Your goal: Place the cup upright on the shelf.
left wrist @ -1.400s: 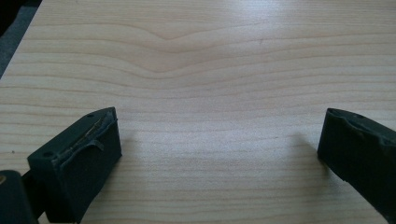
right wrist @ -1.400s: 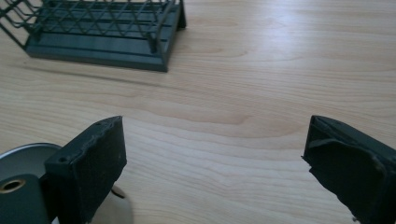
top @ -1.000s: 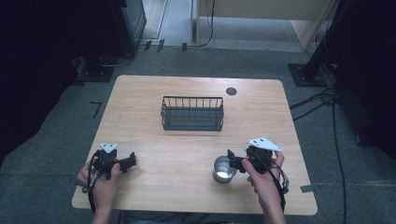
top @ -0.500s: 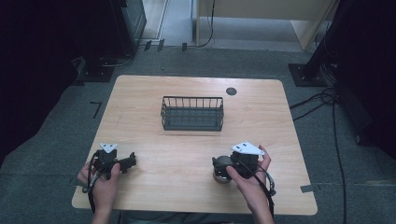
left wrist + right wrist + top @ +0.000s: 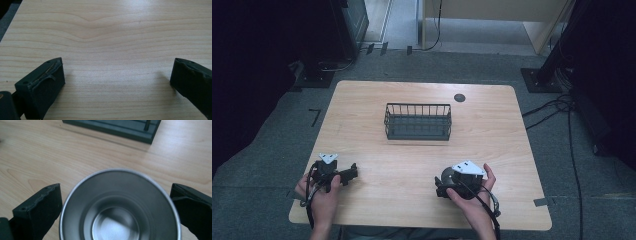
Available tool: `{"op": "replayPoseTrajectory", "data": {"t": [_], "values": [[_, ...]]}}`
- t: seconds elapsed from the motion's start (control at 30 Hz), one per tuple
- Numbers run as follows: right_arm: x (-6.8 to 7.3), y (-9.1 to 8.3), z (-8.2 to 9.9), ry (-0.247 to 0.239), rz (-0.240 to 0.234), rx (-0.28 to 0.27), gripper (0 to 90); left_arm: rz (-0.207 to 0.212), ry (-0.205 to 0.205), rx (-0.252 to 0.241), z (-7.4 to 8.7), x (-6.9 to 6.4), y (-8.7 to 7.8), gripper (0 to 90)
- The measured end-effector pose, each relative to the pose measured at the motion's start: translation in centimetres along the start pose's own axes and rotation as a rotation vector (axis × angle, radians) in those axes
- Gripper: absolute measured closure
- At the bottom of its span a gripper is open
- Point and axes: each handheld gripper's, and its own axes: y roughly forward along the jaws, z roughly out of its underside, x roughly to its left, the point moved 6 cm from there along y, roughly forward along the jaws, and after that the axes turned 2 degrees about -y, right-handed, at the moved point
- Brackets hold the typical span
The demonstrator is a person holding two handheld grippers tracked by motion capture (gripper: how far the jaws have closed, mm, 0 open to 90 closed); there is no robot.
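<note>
A shiny metal cup (image 5: 445, 175) stands upright on the wooden table (image 5: 512, 130) at the front right. My right gripper (image 5: 444, 185) is down over it, held in a hand. In the right gripper view the cup (image 5: 120, 220) sits between the two black jaws, and the right gripper (image 5: 117, 205) is open, one jaw on each side of the rim. I cannot tell whether the jaws touch the cup. My left gripper (image 5: 351, 173) rests at the front left. It stands open (image 5: 117, 80) over bare wood, nothing between its jaws.
A dark wire basket (image 5: 418, 121) stands at the table's middle, beyond both grippers; its base edge (image 5: 112, 127) shows at the top of the right gripper view. A round dark grommet (image 5: 459, 97) sits near the far edge. Cables lie on the floor at the right.
My right gripper has swung left from beside the cup to straddle it. The cup has stayed where it was. The left gripper has not moved.
</note>
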Motion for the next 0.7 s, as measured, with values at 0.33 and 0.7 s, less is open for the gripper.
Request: {"op": "replayPoseTrajectory", "data": {"t": [0.33,0.7], "values": [[-0.3,0.5,2.2,0.020,-0.032,0.041,1.0,0.000,0.000,0.000,0.0,0.0,0.0,0.0],[-0.5,0.7,2.6,0.034,-0.015,0.021,16.5,0.000,0.000,0.000,0.0,0.0,0.0,0.0]]}}
